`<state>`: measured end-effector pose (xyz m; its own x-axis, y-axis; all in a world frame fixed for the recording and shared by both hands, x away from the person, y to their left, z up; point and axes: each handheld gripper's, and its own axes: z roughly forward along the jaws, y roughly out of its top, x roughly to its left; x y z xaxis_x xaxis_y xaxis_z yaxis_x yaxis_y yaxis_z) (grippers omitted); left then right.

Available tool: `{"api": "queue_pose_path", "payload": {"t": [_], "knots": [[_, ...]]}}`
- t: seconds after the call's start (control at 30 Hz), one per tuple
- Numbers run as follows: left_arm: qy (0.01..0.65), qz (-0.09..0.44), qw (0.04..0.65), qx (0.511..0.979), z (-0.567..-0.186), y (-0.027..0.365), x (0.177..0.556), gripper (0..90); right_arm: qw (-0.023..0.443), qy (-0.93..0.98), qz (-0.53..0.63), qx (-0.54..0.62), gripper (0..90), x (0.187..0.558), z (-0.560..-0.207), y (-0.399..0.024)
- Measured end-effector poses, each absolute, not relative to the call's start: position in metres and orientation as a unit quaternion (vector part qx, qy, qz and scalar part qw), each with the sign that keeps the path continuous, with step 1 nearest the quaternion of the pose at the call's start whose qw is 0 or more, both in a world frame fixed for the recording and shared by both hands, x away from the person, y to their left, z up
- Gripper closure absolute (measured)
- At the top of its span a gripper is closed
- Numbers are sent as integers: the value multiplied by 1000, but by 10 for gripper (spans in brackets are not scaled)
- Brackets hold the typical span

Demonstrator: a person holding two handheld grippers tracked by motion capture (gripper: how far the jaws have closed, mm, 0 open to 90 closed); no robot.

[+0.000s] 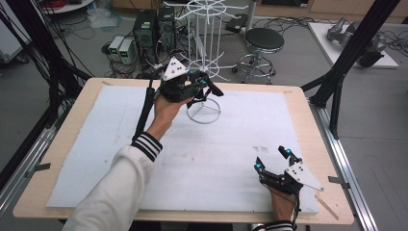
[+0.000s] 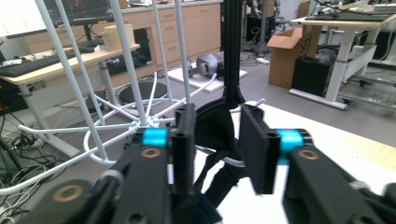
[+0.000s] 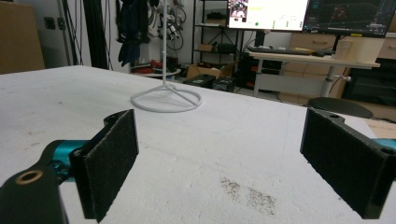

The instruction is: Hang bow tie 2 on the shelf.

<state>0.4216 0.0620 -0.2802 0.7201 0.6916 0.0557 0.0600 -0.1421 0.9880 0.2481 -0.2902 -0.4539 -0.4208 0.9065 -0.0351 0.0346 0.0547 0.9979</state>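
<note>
A white wire display rack [image 1: 206, 29] stands on its ring base [image 1: 204, 111] at the back of the white foam board [image 1: 231, 144]. My left gripper [image 1: 204, 84] is held up against the rack's lower arms, a hand around its body. In the left gripper view its jaws [image 2: 218, 116] stand a little apart. A black fabric item with straps [image 2: 212, 133] hangs between and just beyond them at a white rack arm, and the pads do not press on it. My right gripper [image 1: 273, 159] rests near the board's front right, its jaws [image 3: 222, 126] wide open with nothing between them. The rack base [image 3: 166, 100] lies farther off.
The board covers a wooden table [image 1: 315, 144]. A thin wooden stick [image 1: 327, 207] lies at its front right corner. Behind the table are a black stool [image 1: 263, 41], computer towers [image 1: 146, 29] and cables on the floor. Black frame posts [image 1: 353, 48] rise at both sides.
</note>
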Motion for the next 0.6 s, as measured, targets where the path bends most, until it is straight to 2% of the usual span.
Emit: {"api": "queue_pose_path", "payload": {"t": [0.13,0.27,0.37,0.6], "knots": [[247,253,618,702,-279,67,417,433,381,618,573,381,107,248,-454,-291],[232,260,625,699,-277,77,409,174,379,621,572,380,107,248,-454,-290],[211,249,639,696,-275,92,402,126,379,622,571,379,106,249,-454,-291],[182,249,644,700,-275,130,378,116,380,620,572,380,107,248,-454,-291]]}}
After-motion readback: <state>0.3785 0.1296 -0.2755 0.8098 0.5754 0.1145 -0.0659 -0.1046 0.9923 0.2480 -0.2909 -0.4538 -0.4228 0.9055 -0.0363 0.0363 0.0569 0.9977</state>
